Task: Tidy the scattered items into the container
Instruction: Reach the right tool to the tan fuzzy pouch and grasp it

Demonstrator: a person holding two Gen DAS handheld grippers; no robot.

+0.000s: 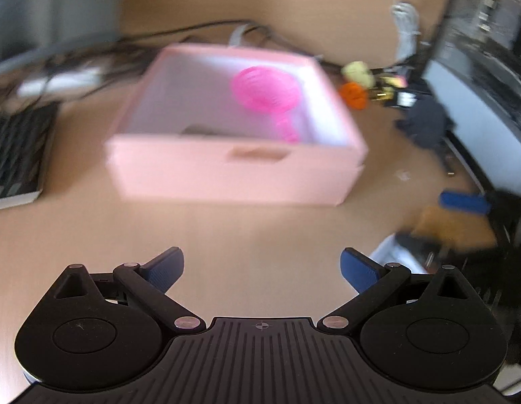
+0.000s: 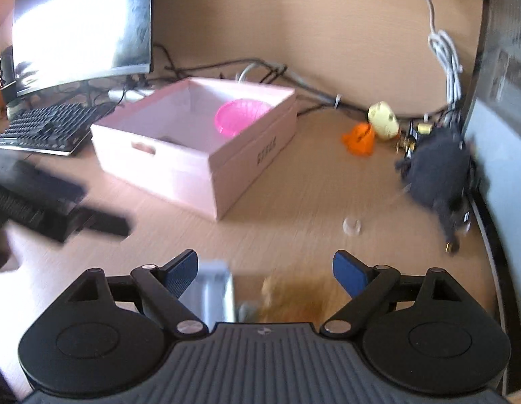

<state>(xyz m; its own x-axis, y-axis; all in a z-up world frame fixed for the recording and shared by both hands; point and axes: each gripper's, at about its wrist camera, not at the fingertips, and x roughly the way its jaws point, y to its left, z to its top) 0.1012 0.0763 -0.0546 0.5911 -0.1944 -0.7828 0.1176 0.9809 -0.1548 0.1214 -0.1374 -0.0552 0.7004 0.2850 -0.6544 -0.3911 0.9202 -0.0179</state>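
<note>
A pink box [image 1: 233, 168] [image 2: 179, 168] stands open on the wooden desk with a pink mesh scoop [image 1: 263, 92] [image 2: 240, 116] inside. An orange toy [image 1: 352, 94] [image 2: 359, 139] and a pale yellow toy [image 1: 358, 72] [image 2: 383, 119] lie right of the box. A dark cloth [image 1: 425, 124] [image 2: 438, 171] lies further right. My left gripper [image 1: 262, 269] is open and empty in front of the box. My right gripper [image 2: 265, 269] is open over a blurred brown item [image 2: 294, 298] and a pale box [image 2: 213, 289].
A keyboard [image 1: 14, 155] [image 2: 48, 128] and a monitor [image 2: 82, 23] stand on the left. Cables [image 2: 247, 67] run behind the box. A white cord [image 2: 445, 50] hangs at the right. A small clear cap [image 2: 351, 226] lies on the desk.
</note>
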